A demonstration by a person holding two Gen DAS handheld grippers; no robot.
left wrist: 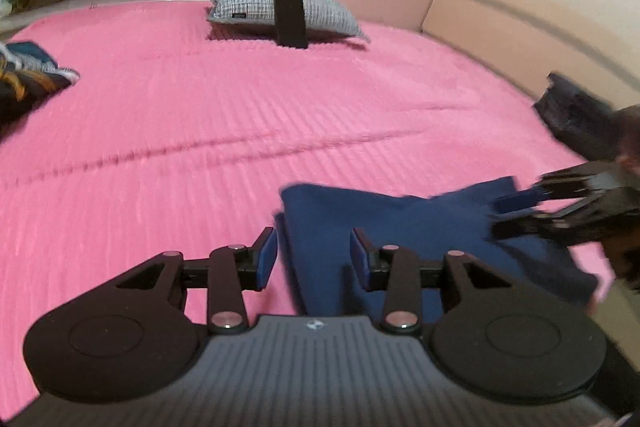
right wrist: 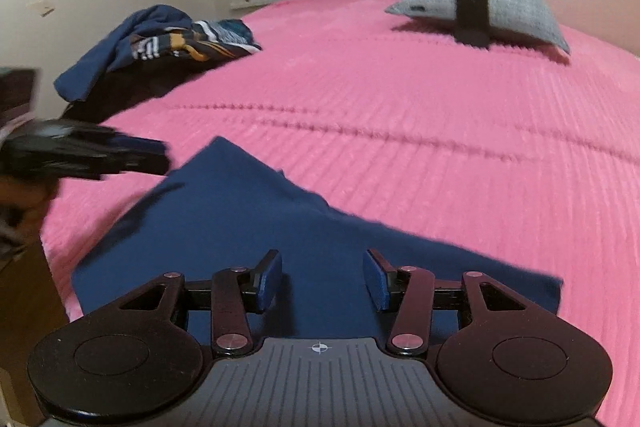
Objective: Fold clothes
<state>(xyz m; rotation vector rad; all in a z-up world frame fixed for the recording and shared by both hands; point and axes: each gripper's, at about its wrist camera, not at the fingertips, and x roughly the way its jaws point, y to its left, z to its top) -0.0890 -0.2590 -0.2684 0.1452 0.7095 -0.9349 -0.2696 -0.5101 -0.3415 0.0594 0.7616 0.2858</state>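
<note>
A navy blue garment (left wrist: 400, 235) lies partly folded on the pink bedspread (left wrist: 200, 131) near the bed's front edge; it also shows in the right wrist view (right wrist: 248, 227). My left gripper (left wrist: 314, 259) is open and empty, just above the garment's left edge. My right gripper (right wrist: 322, 279) is open and empty, hovering over the garment's near part. The right gripper shows blurred at the right of the left wrist view (left wrist: 560, 203). The left gripper shows blurred at the left of the right wrist view (right wrist: 92, 151).
A grey pillow (left wrist: 280, 7) with a black phone (left wrist: 290, 19) leaning on it sits at the far side. A pile of unfolded clothes (right wrist: 160, 43) lies at the bed's left edge. A dark item (left wrist: 572, 115) sits at the right edge. Walls surround the bed.
</note>
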